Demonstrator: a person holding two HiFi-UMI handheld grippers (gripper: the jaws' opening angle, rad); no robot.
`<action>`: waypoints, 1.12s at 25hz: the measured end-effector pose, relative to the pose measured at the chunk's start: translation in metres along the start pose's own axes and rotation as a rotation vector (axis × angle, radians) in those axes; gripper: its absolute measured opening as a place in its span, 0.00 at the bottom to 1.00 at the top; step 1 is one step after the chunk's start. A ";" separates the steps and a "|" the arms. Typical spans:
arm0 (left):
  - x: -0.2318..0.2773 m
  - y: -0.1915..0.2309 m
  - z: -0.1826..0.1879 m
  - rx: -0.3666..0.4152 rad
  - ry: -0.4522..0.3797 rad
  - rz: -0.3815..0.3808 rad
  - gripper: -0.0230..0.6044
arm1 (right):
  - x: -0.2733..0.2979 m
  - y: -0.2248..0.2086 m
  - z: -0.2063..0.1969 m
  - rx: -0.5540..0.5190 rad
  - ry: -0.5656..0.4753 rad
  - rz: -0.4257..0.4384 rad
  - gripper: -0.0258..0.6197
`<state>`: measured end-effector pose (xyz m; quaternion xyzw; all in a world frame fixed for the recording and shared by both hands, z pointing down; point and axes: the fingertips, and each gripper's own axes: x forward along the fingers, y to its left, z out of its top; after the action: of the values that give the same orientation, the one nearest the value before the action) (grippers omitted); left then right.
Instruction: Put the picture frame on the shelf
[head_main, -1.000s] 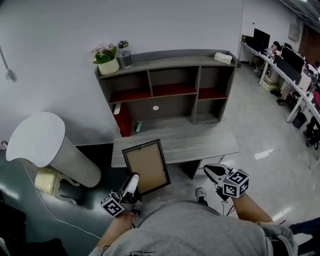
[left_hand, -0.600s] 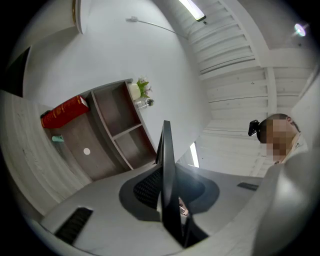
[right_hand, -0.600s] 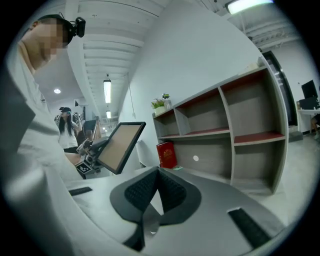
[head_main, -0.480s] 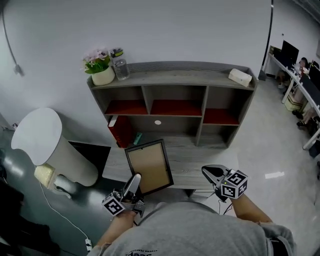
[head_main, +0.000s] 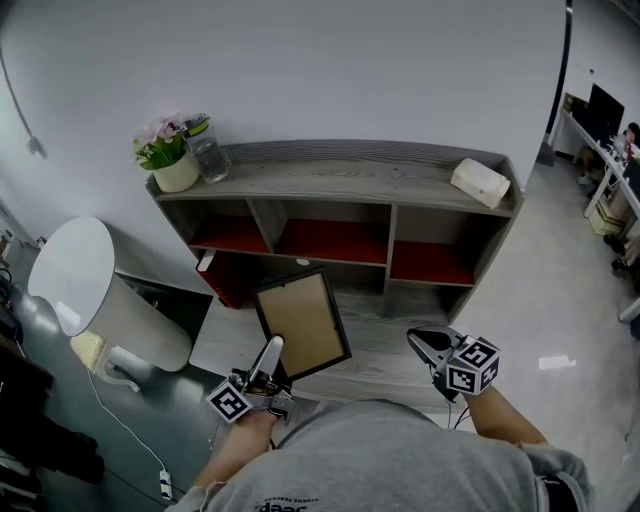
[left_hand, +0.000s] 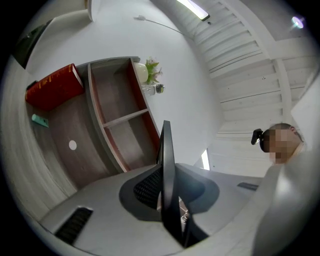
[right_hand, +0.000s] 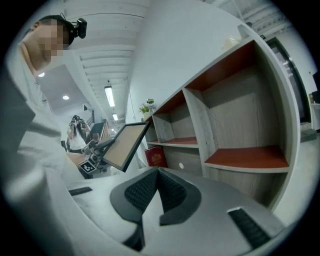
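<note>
The picture frame (head_main: 300, 322), black-rimmed with its brown backing toward me, hangs tilted in front of the grey shelf unit (head_main: 340, 182), over the desk. My left gripper (head_main: 270, 352) is shut on its lower left edge. In the left gripper view the frame (left_hand: 166, 142) runs edge-on between the pads, with the shelf's compartments (left_hand: 112, 120) behind it. My right gripper (head_main: 428, 344) hovers to the right over the desk, shut and empty. Its own view shows the frame (right_hand: 125, 145) at left and the red-floored compartments (right_hand: 245, 157) ahead.
On the shelf top stand a flower pot (head_main: 172, 165) and a glass jar (head_main: 208, 157) at left, and a white box (head_main: 480, 183) at right. A red book (head_main: 222, 287) stands under the left compartment. A white rounded chair (head_main: 90, 290) stands left of the desk (head_main: 410, 335).
Both grippers have moved toward the shelf, which now looms larger and closer. The frame, still held, now overlaps the lower shelf opening instead of the desk's front edge.
</note>
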<state>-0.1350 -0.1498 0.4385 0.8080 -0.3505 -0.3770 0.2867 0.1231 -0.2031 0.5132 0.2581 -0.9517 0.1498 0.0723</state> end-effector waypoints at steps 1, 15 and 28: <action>0.006 0.004 -0.001 -0.003 -0.006 0.008 0.18 | -0.001 -0.006 0.001 0.001 0.003 0.006 0.07; 0.068 0.063 -0.002 -0.088 -0.088 0.081 0.18 | 0.010 -0.066 0.010 0.012 0.010 0.036 0.07; 0.095 0.163 0.020 -0.339 -0.166 0.165 0.18 | 0.040 -0.084 0.022 0.027 0.012 -0.100 0.07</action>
<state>-0.1635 -0.3241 0.5071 0.6829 -0.3696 -0.4708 0.4187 0.1305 -0.2983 0.5219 0.3056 -0.9350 0.1603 0.0820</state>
